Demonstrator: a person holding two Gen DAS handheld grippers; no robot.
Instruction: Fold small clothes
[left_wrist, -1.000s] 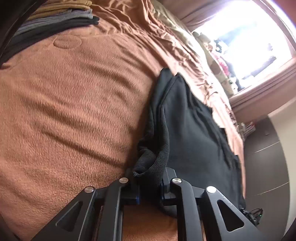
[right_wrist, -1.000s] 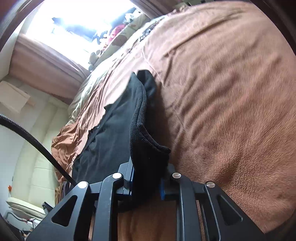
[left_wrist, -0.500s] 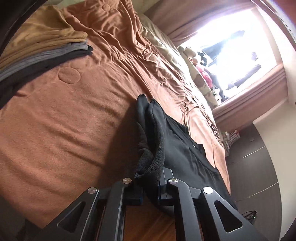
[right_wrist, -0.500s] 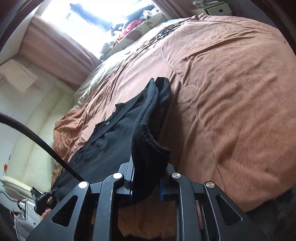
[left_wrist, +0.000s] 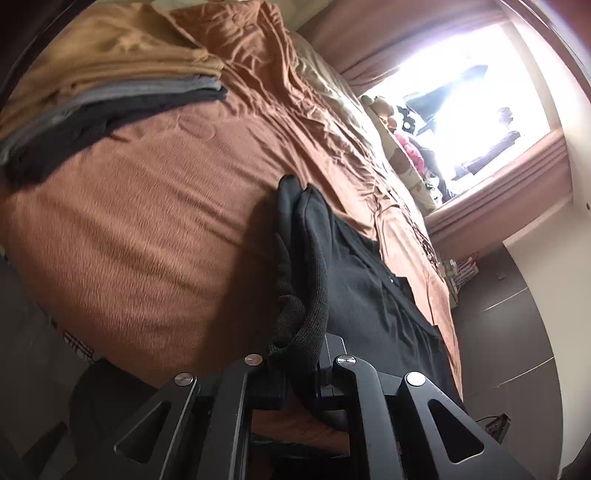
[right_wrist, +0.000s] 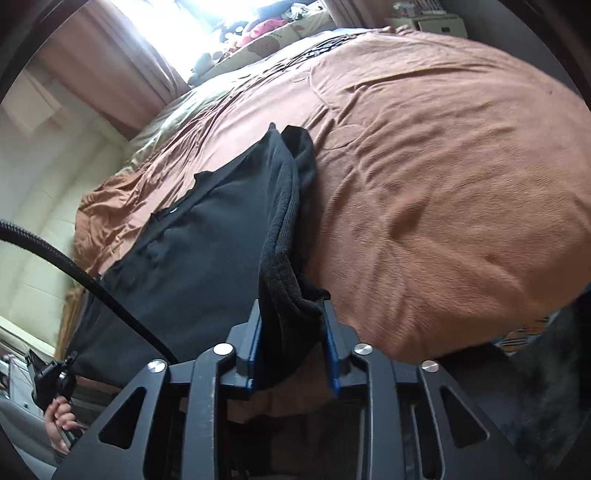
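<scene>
Left wrist view shows the left gripper (left_wrist: 301, 373) clenched on the black garment's (left_wrist: 369, 288) ribbed hem at the near edge of the brown bed (left_wrist: 147, 221), while the right gripper (right_wrist: 291, 354), its jaws just opening, has slackened around its own bunch, likely laying the fold down.

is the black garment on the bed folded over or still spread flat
Folded over. The black garment shows a doubled ribbed hem stacked along its edge, pinched by the left gripper; the right gripper has just been opening.
</scene>
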